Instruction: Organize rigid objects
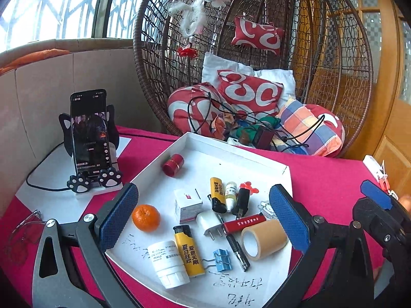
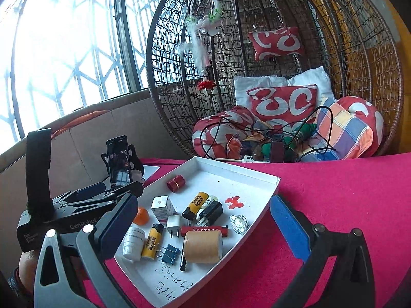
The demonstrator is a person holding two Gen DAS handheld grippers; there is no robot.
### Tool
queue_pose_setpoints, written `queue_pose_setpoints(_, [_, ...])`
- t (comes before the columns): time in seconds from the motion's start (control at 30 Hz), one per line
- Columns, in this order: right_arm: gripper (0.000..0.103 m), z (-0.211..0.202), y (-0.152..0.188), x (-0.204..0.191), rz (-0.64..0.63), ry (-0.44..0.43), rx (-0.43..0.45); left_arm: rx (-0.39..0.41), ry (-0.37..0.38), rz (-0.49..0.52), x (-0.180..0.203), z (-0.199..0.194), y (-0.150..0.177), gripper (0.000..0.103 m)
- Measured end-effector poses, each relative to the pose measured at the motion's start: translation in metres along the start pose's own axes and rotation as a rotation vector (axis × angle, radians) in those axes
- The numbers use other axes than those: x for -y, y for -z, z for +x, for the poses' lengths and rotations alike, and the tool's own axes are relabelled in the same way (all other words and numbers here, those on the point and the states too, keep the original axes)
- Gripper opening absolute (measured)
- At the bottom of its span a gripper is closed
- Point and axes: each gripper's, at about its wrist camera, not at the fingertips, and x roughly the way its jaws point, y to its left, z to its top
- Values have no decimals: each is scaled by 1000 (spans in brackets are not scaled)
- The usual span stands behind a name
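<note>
— Two grippers are here, both with the fingers wide apart and nothing between them. The left gripper (image 1: pixel 203 218) hangs over the white tray (image 1: pixel 257 159); the right gripper (image 2: pixel 204 227) hangs over the tray's right edge and the pink tablecloth (image 2: pixel 334 200).

— What is hard to see?

— The handwriting on the tray floor I cannot read. The black pen (image 1: pixel 237 250) is partly under the red flat box (image 1: pixel 244 223) and the tape roll (image 1: pixel 263 238). In the right wrist view the left gripper's body covers part of the orange (image 2: pixel 141 215) and of the phone stand.

— How do the task things look?

— All lie in the tray, crowded at its near side: white pill bottle (image 1: pixel 168 264) touching a yellow lighter (image 1: pixel 188 251), blue binder clip (image 1: pixel 222 259) just beside it, white plug (image 1: pixel 208 222), small white box (image 1: pixel 187 205), second yellow lighter (image 1: pixel 217 195), dropper bottle (image 1: pixel 230 195), black plug (image 1: pixel 241 201). The red round cap (image 1: pixel 173 164) lies apart, farther back.

— What does one view give only?

— The left wrist view shows the eyeglasses (image 1: pixel 25 231) at the left edge and the phone (image 1: pixel 90 133) upright on a cat-paw stand (image 1: pixel 93 179). The right wrist view shows clearly the cartoon sticker (image 2: pixel 239 223) and the red stain (image 2: pixel 233 201).
</note>
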Motion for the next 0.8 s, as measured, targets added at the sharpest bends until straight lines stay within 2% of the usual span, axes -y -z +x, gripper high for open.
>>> queue_pose_setpoints(0.1, [103,-17,-2,0,-17,23,47,12,-3,29,7,-14,-2,103])
queue_pose_setpoints(0.37, [103,-64,-17,-4,-81,186,193,77,-131,155,30,-48,-4,103])
queue_pose_setpoints(0.5, [103,-84,-21,-1,-76,271,232,65,-86,132,33,-62,-3,103])
queue_pose_setpoints(0.6, [103,-98,-20,0,-90,330,256,35,-41,157,42,-71,-1,103])
queue_pose_setpoints(0.73, [103,-112,-19,6,-83,359,258,69,-25,146,53,-94,8,103])
queue_pose_setpoints(0.8, [103,-118,-16,11,-63,360,240,49,-10,106,52,-99,11,103])
